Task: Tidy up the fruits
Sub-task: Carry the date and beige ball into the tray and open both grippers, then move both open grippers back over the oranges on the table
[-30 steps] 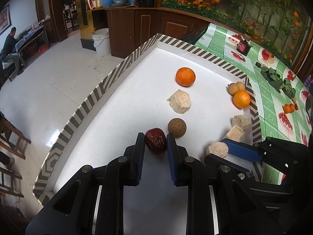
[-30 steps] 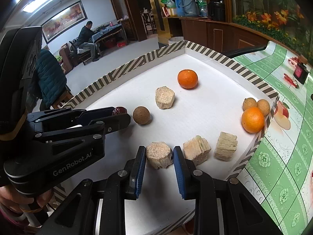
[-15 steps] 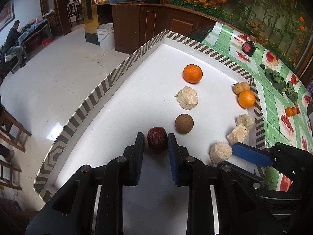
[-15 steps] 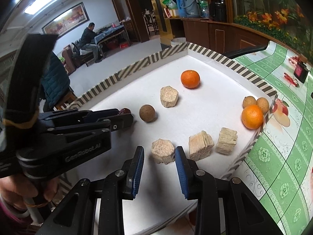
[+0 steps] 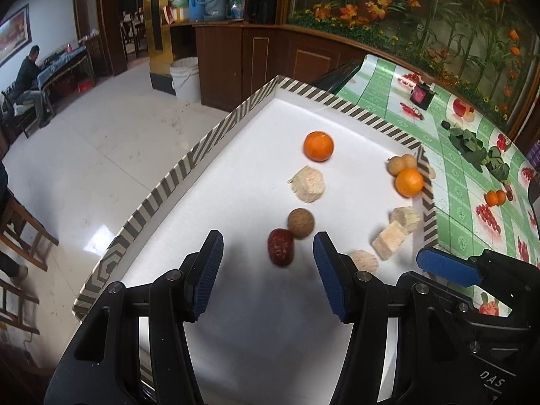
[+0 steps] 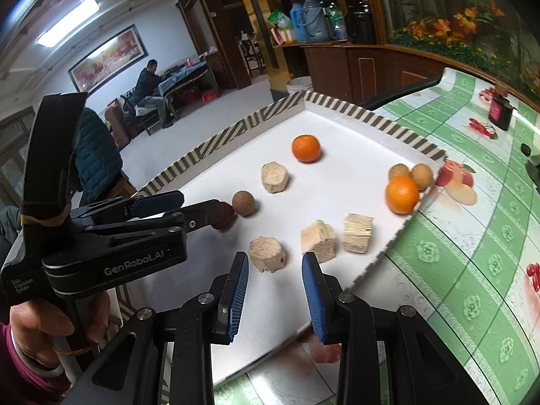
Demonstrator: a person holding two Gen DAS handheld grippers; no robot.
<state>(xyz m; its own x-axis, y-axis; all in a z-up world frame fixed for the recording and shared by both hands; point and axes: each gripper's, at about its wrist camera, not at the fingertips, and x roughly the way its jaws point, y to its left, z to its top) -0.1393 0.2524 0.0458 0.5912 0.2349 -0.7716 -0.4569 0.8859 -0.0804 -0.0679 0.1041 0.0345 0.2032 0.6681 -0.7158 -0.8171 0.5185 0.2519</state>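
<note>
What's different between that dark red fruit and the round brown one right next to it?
The dark red fruit is oblong, glossy and wrinkled; the round brown one is a dull, rough ball. The red lies nearer the camera, the brown just behind. Both rest on the white tray, about touching.

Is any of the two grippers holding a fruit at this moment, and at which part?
Nothing is held. The left gripper is opening; the red date lies on the tray between its jaws, untouched. The right gripper is open and empty.
</note>
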